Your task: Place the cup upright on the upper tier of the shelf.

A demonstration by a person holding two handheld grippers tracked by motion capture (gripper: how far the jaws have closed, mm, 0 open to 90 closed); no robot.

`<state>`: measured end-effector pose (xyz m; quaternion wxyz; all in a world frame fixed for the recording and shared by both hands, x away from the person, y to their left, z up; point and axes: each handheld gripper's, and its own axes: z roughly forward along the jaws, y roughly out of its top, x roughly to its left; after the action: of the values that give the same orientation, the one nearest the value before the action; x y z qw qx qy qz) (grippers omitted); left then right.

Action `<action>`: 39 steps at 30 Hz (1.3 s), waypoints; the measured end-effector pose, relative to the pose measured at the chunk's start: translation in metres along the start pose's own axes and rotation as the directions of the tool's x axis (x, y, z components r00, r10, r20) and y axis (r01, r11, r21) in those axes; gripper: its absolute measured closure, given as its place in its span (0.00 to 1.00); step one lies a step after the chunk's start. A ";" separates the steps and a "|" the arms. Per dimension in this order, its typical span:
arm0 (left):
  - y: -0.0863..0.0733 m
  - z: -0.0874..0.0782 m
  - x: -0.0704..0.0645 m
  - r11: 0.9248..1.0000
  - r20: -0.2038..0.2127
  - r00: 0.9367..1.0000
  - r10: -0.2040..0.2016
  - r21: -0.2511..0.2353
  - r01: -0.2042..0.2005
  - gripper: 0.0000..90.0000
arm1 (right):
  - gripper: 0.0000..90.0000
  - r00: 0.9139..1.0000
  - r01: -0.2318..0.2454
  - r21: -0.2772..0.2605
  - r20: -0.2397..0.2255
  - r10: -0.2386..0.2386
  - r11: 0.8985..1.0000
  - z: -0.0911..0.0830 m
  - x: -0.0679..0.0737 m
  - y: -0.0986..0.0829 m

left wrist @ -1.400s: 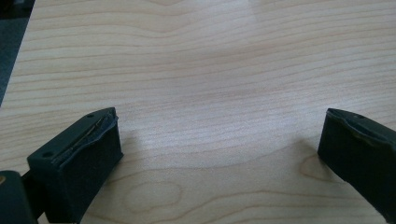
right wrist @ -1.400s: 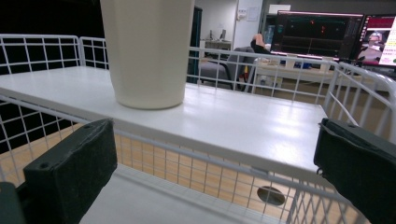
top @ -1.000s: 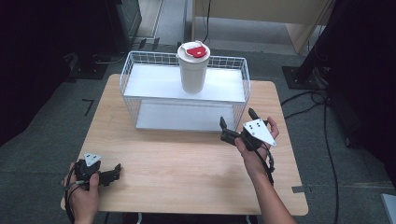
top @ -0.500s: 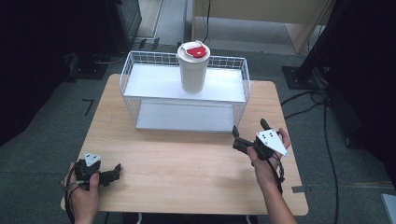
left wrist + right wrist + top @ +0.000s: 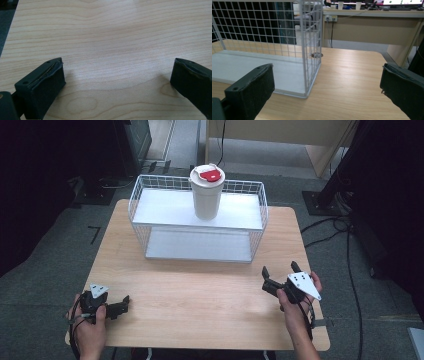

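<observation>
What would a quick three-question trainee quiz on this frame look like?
1. True or false: the cup stands on the rack's upper shelf.
2. The right gripper is: A) open, holding nothing B) shut on the cup.
3. What colour is the cup's lid?

Key: 1 true. 2 A; in the right gripper view its fingers stand wide apart. The left gripper is open too. 3 red on white.

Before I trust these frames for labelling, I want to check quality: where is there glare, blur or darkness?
High view: soft overall, dark surroundings, a pale sheen on the light wooden table near the right tool. Left gripper view: a washed-out glare patch on the wood, the left tool close and soft-edged. Right gripper view: the white wire basket is sharp, the far desk bright.
</observation>
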<state>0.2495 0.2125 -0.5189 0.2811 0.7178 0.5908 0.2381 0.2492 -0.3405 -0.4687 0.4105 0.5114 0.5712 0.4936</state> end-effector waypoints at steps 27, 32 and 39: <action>0.000 0.000 0.000 1.000 0.000 1.000 -0.001 0.000 0.001 0.00 | 0.00 0.995 -0.002 0.124 0.097 -0.010 0.992 -0.047 -0.057 -0.043; 0.000 0.000 0.000 1.000 -0.001 1.000 -0.002 0.000 0.002 0.00 | 0.00 0.995 -0.003 0.145 0.102 -0.012 0.989 -0.055 -0.065 -0.050; 0.000 0.000 0.000 1.000 -0.002 1.000 -0.004 0.001 0.004 0.00 | 0.00 0.995 0.013 0.186 0.094 -0.030 0.983 -0.061 -0.071 -0.056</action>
<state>0.2498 0.2121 -0.5188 0.2806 0.7164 0.5928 0.2379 0.1897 -0.4187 -0.5151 0.3937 0.5643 0.5996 0.4087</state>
